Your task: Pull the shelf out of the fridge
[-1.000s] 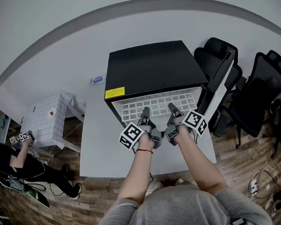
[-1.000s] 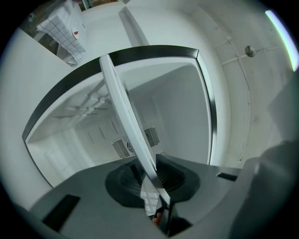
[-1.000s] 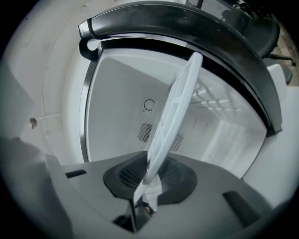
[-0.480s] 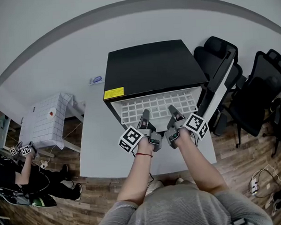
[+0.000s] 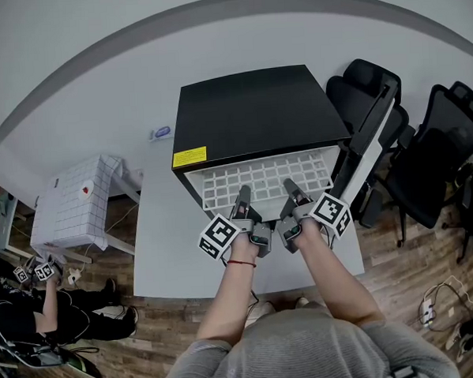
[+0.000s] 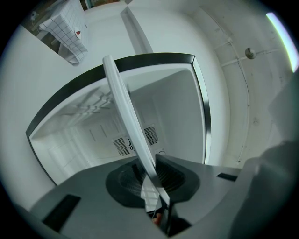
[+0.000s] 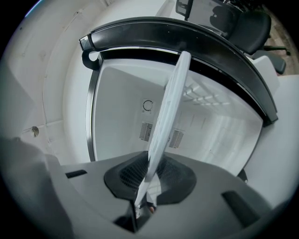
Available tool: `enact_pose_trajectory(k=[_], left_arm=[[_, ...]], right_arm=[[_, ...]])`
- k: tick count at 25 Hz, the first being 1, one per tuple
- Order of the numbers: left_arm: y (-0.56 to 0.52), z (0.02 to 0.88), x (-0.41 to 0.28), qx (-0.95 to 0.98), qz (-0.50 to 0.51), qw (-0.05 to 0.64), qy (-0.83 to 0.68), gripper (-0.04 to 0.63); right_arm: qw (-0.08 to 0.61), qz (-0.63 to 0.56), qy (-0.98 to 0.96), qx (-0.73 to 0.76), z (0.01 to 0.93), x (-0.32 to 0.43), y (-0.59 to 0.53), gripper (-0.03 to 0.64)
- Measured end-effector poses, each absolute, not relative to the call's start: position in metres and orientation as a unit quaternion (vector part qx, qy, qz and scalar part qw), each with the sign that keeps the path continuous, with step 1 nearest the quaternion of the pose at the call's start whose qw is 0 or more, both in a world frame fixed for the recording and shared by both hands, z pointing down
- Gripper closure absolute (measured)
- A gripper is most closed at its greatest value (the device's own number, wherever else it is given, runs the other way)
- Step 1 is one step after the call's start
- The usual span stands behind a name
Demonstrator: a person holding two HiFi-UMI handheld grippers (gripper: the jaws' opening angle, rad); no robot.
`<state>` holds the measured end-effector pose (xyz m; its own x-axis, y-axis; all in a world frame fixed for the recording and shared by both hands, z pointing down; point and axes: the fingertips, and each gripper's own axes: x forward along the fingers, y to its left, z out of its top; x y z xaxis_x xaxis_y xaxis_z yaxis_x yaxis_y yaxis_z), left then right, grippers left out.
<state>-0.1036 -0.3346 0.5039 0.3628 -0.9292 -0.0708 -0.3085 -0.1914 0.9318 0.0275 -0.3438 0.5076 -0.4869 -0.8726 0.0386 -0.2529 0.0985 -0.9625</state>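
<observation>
Only gripper views show left gripper, right gripper jaws seemingly tightening on shelf.

The shelf juts from the fridge, filling its mouth. To the right, the open fridge door and office chairs hem the way. Leftward, the surface offers open passage.

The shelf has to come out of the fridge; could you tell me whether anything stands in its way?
Nothing visible does. The fridge door is swung open at the right, and the shelf juts out over the white table.
</observation>
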Motion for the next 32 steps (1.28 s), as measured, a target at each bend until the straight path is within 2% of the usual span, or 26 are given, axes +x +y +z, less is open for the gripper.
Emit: enact_pose_trajectory(k=[20,32], left_arm=[[-0.313,0.505,-0.102,0.674,-0.355,0.463,-0.453,0.531],[-0.308,0.506,-0.102,0.662,-0.370,0.478,-0.443,0.537]], right_arm=[[0.306,-0.540,0.670,-0.407,0.509,0.030,-0.322,0.565],[0.341,-0.552,0.656,-0.385,0.508,0.029,-0.317,0.575]])
